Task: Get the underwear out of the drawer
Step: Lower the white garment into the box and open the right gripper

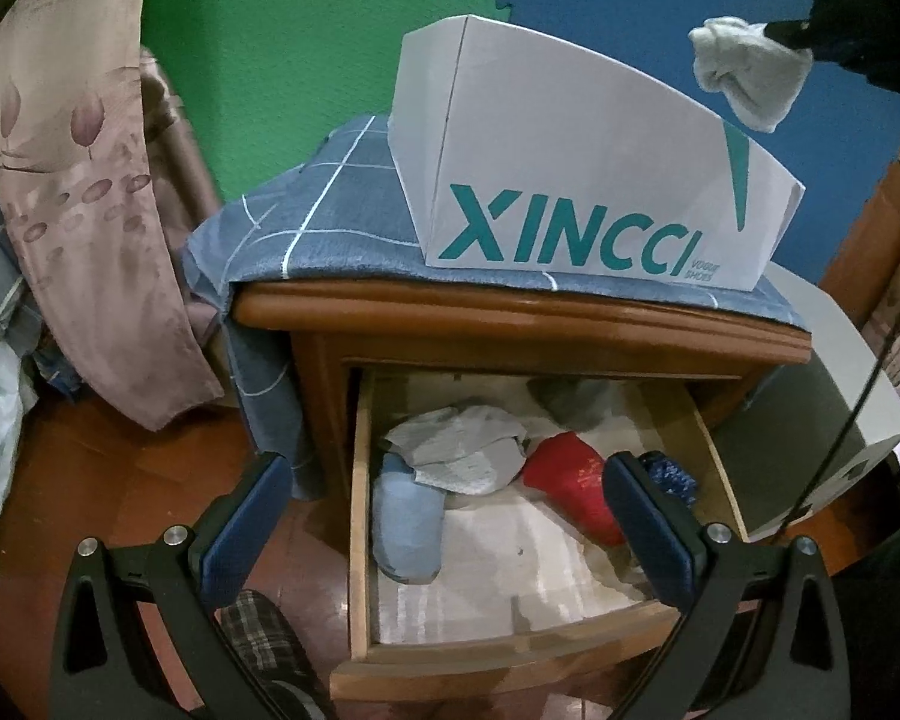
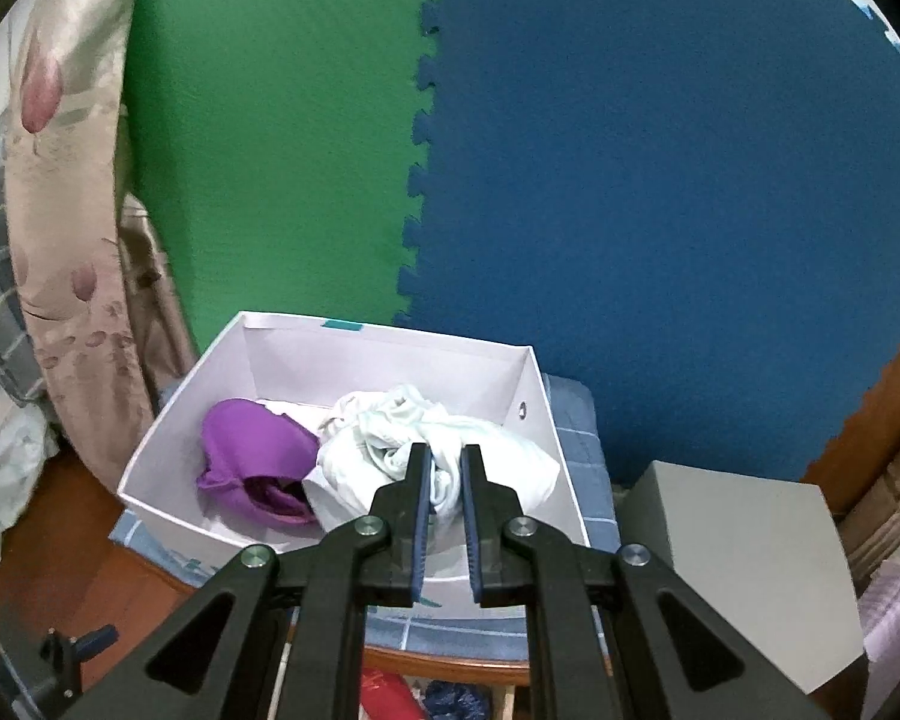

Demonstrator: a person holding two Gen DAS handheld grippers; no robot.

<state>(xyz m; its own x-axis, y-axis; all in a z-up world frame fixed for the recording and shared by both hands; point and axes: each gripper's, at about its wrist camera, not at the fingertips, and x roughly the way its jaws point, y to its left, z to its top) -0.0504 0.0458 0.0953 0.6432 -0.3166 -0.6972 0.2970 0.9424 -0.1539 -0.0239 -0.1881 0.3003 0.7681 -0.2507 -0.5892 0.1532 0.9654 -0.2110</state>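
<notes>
Two fisheye views of a bedside cabinet with its drawer (image 1: pixel 510 546) pulled open; a white shoebox (image 1: pixel 576 180) sits on a blue checked cloth (image 1: pixel 330 222) on top of the cabinet, in the centre of the left view.

In the left view, the left gripper (image 1: pixel 444 516) fills the bottom of the frame, jaws spread wide and empty, hovering above the open drawer; inside lie a grey garment (image 1: pixel 462 450), a light blue roll (image 1: pixel 405 522), a red piece (image 1: pixel 576 480) and a dark blue piece (image 1: pixel 666 474); at the upper right the right gripper (image 1: pixel 780 30) carries a white piece of underwear (image 1: pixel 738 78) in the air above the shoebox.

In the right view, the right gripper's jaws stand narrow, pinching the white underwear at lower centre, directly over the open box; a purple garment (image 2: pixel 252 456) already lies inside, at lower left of centre.

The step in hand appears to be the drop-off; next the right jaws need to part over the box, then one gripper must go down into the drawer for another piece.
</notes>
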